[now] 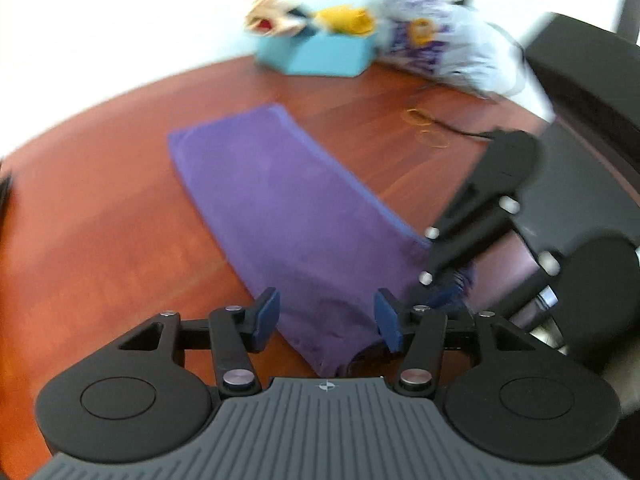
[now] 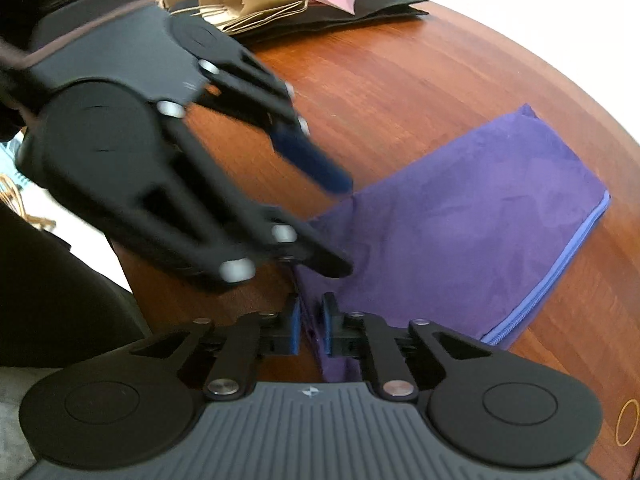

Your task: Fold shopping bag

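Observation:
A purple fabric shopping bag (image 1: 280,200) lies folded into a long strip on the wooden table (image 1: 100,220); it also shows in the right wrist view (image 2: 460,232). My left gripper (image 1: 326,320) is open, its jaws on either side of the bag's near end. In the right wrist view the left gripper (image 2: 340,224) is open over the bag's corner. My right gripper (image 2: 311,324) is shut on the bag's near edge, fabric pinched between the blue pads. It shows from the side in the left wrist view (image 1: 444,276).
A teal box (image 1: 320,54) with yellow and tan items and a white-purple plastic bag (image 1: 436,44) stand at the table's far edge. Rubber bands (image 1: 428,126) lie nearby. Brown paper bags (image 2: 248,4) and black fabric (image 2: 380,8) lie at the far side.

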The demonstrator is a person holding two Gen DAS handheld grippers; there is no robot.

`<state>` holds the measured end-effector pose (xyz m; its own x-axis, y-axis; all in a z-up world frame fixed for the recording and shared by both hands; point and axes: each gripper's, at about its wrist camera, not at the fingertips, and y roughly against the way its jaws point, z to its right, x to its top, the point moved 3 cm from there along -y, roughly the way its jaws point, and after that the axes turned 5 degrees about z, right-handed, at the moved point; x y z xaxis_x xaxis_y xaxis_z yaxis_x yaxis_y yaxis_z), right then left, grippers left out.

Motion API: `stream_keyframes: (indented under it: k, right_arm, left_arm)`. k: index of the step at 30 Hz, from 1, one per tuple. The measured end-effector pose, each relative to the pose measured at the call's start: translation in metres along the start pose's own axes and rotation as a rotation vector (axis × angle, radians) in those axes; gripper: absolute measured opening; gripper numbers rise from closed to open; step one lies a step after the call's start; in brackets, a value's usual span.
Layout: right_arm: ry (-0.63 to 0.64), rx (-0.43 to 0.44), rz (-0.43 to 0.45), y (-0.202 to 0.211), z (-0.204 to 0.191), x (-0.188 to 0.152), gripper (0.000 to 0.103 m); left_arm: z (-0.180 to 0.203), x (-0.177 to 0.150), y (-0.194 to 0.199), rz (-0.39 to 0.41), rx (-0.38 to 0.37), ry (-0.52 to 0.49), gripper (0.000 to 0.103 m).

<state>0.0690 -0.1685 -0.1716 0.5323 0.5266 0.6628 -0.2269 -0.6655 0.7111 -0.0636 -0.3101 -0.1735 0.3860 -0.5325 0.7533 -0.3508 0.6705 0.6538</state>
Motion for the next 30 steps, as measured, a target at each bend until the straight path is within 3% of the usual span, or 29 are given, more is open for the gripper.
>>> stream_keyframes:
  k: [6, 9, 12, 14, 15, 19, 22, 26, 29, 30]
  right_arm:
    - [-0.029, 0.039, -0.011, 0.010, 0.005, 0.008, 0.008]
    - [-0.031, 0.056, -0.018, 0.016, 0.004, 0.011, 0.008]
    - [-0.029, 0.067, -0.029, 0.021, 0.003, 0.014, 0.008]
    - [-0.036, 0.080, -0.034, 0.025, 0.003, 0.018, 0.008]
    - [-0.041, 0.083, -0.034, 0.027, 0.003, 0.018, 0.008]
    - [-0.047, 0.081, -0.030, 0.035, 0.004, 0.022, 0.007]
    - [-0.074, 0.082, -0.025, 0.041, 0.006, 0.023, 0.007]
    - [-0.075, 0.074, 0.016, 0.049, 0.008, 0.022, 0.010]
    - [-0.033, 0.070, 0.051, 0.059, 0.007, 0.015, 0.026]
    - [-0.023, 0.065, 0.054, 0.061, 0.007, 0.013, 0.039]
  left_arm:
    - [0.004, -0.009, 0.010, -0.028, -0.078, -0.175, 0.056]
    - [0.015, -0.016, 0.012, -0.030, -0.104, -0.319, 0.055]
    - [0.022, -0.020, 0.012, 0.008, -0.082, -0.431, 0.055]
    - [0.026, -0.022, 0.013, 0.031, -0.071, -0.496, 0.052]
    - [0.027, -0.023, 0.012, 0.040, -0.066, -0.525, 0.044]
    - [0.031, -0.026, 0.012, 0.052, -0.064, -0.592, 0.033]
    - [0.032, -0.029, 0.013, 0.076, -0.034, -0.638, 0.019]
    - [0.025, -0.025, 0.016, 0.084, -0.028, -0.579, 0.016]
    - [0.021, -0.024, 0.017, 0.075, -0.041, -0.533, 0.016]
    - [0.019, -0.024, 0.017, 0.073, -0.046, -0.518, 0.016]
